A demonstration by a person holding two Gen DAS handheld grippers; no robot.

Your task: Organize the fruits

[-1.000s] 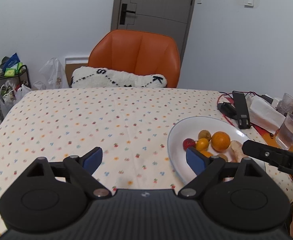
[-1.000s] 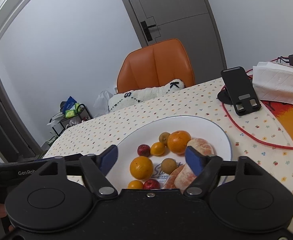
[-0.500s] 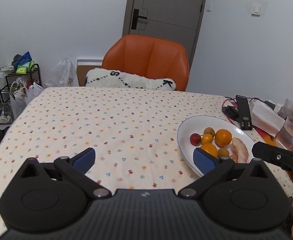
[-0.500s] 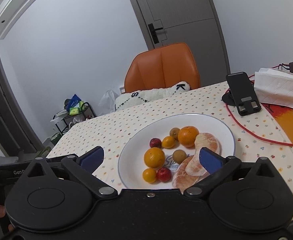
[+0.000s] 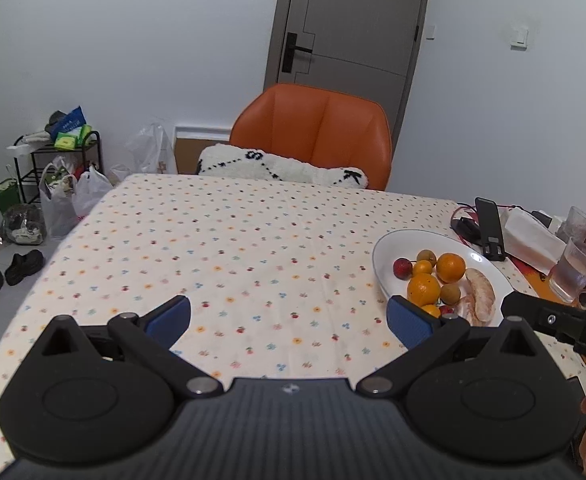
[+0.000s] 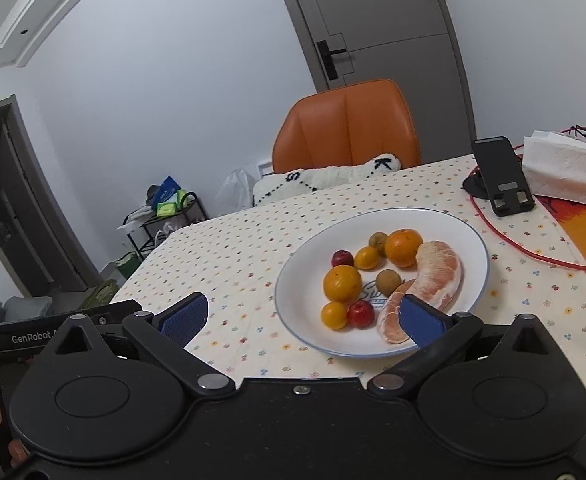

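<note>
**Fruit gathered on plate, both grippers idle**

All fruit in sight sits on the white plate [image 6: 478, 257] at the table's right side: oranges [image 6: 342, 283], small red fruits, brownish longan-like ones, peeled pomelo segments [image 6: 439, 276]. Left gripper [image 5: 289, 318] and right gripper [image 6: 303, 314] hover w/ jaws spread, holding nothing. Scene fits fruit awaiting sorting or a finished arrangement; can't tell which. Right view shows the plate's printed centre; left view adds drinking glasses [image 5: 574, 275] and the floor clutter.

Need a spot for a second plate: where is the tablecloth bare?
Bare: the tablecloth left of the white plate, out to the orange chair. Crowded: right of the plate, with phone stand, red cable, napkins and glasses.
</note>
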